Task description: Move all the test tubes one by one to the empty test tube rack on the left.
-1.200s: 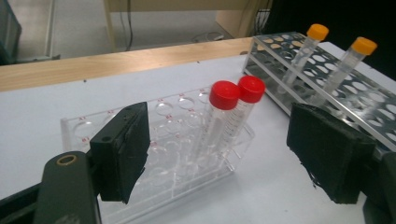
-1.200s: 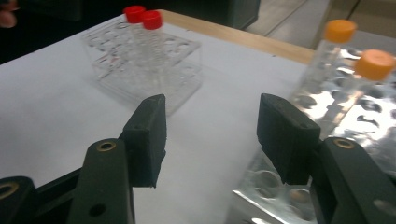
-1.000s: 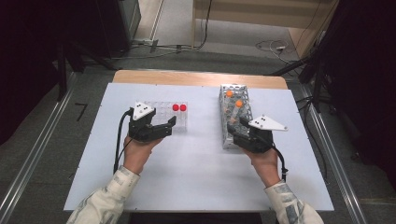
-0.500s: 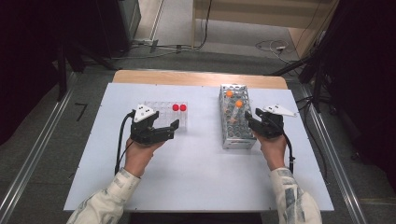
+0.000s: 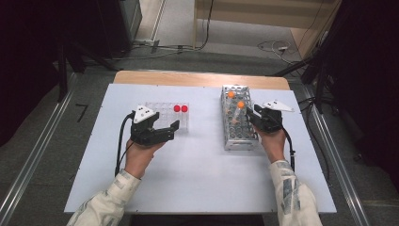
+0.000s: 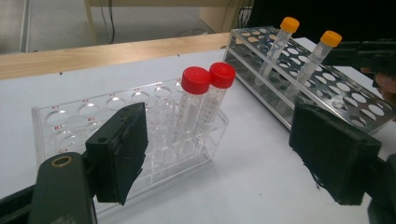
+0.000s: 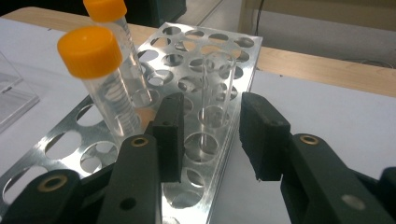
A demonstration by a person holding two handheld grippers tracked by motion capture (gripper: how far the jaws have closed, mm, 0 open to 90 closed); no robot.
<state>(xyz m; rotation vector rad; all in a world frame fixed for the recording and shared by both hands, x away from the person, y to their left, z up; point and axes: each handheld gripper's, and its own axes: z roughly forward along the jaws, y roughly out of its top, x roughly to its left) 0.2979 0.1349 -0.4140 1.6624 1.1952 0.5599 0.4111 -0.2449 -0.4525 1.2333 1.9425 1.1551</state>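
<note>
A metal rack [image 5: 236,137] holds two orange-capped tubes [image 5: 241,104] and an uncapped clear tube [image 7: 217,79]. My right gripper [image 5: 251,116] reaches in from the rack's right side. In the right gripper view its jaws have just been closing and stand on either side of the clear tube, with the pads [image 7: 170,133] not pressing on it. A clear plastic rack [image 5: 160,112] holds two red-capped tubes [image 5: 180,108]. My left gripper [image 5: 172,130] rests in front of that rack, open, with nothing between its pads [image 6: 122,151].
Both racks stand on a white board [image 5: 197,179] with a wooden strip [image 5: 197,78] along its far edge. In the left gripper view the metal rack [image 6: 327,84] lies to the right of the red-capped tubes [image 6: 196,84]. Dark floor and cables surround the table.
My right gripper has moved away from the person along the metal rack's right side, and its jaws have narrowed around the clear tube. The left gripper has stayed put.
</note>
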